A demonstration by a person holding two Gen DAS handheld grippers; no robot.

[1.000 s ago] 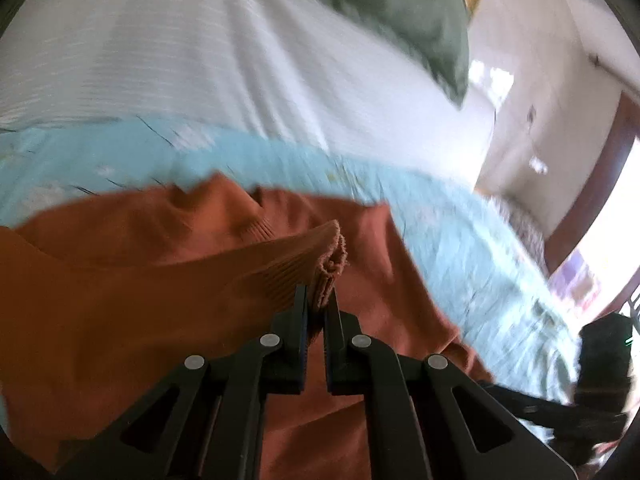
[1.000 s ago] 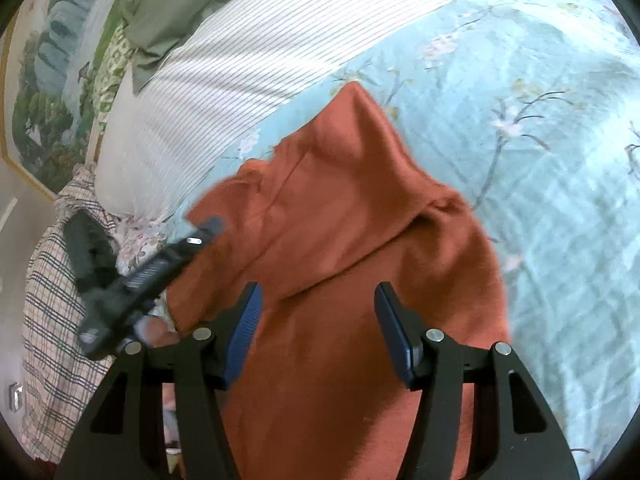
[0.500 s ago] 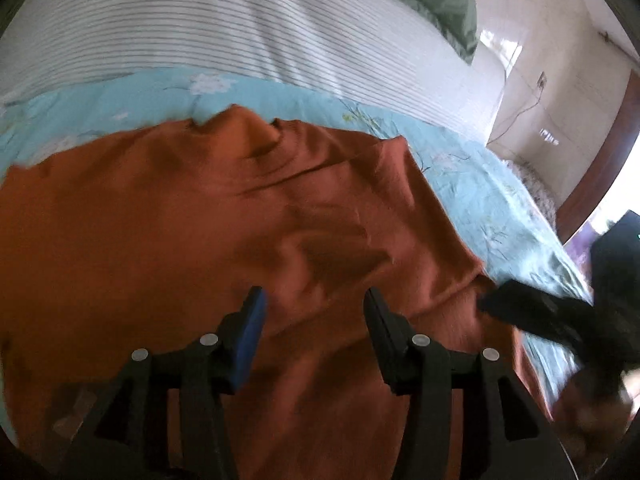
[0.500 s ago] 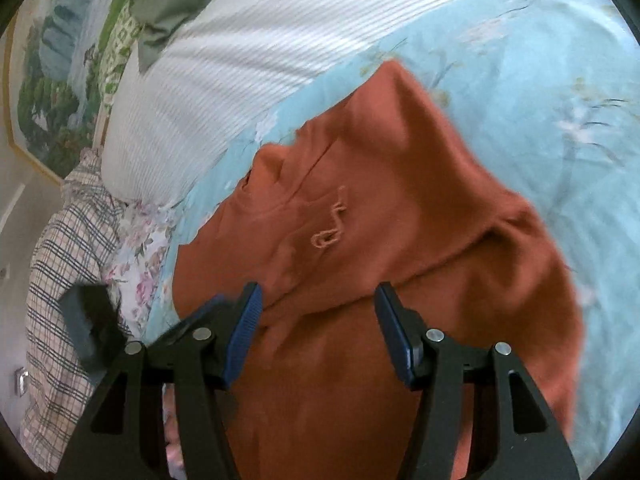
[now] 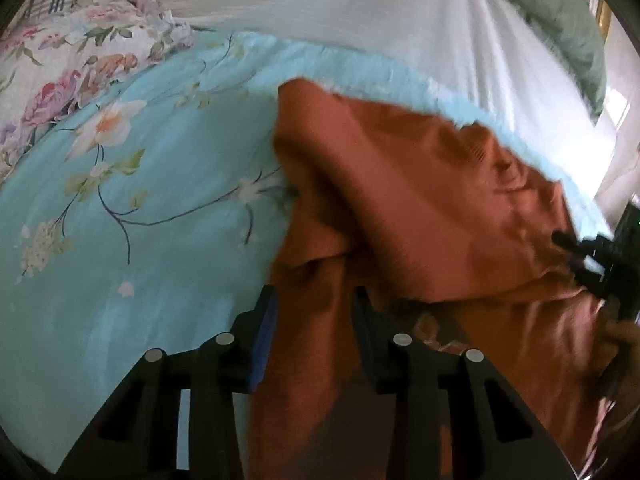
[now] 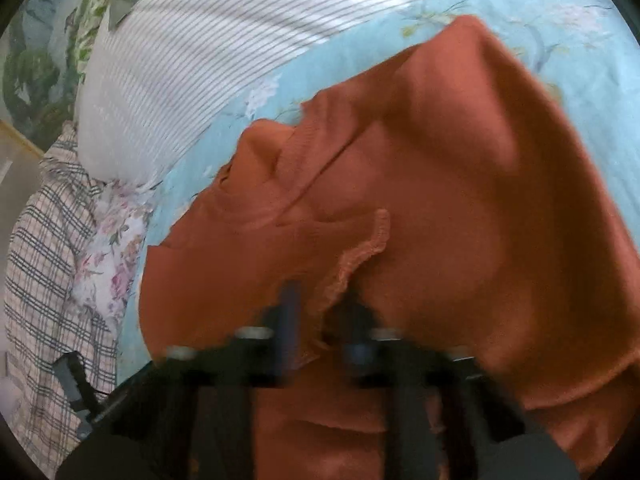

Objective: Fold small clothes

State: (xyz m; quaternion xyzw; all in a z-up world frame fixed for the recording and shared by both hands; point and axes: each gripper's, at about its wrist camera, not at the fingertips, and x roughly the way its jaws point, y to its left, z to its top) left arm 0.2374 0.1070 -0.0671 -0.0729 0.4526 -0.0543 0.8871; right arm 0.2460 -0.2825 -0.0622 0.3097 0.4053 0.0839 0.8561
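Rust-orange knit, the small garment lies rumpled on a pale blue floral bedspread, filling the centre and right of the left wrist view. That view alone shows the bare stretch of bedspread at left, with its white blossoms and thin dark stems, and a rose-printed cloth at upper left. The left gripper stands at bottom centre with its fingers well apart; a fold of the garment's left edge runs down between them, but the fingers do not press on it. At the far right edge the right gripper shows as a dark blurred shape over the cloth.

The right wrist view shows what the other does not: a checked cloth down the left side, a white ruled-stripe sheet across the upper left, and the garment's ribbed neck opening near centre left. Here the garment's long axis runs on a diagonal from lower left to a peak at upper right, with the neck toward the left. A frilled cuff edge curls down the middle to the right gripper, whose fingers are drawn close on either side of it; motion blur hides whether they pinch it.
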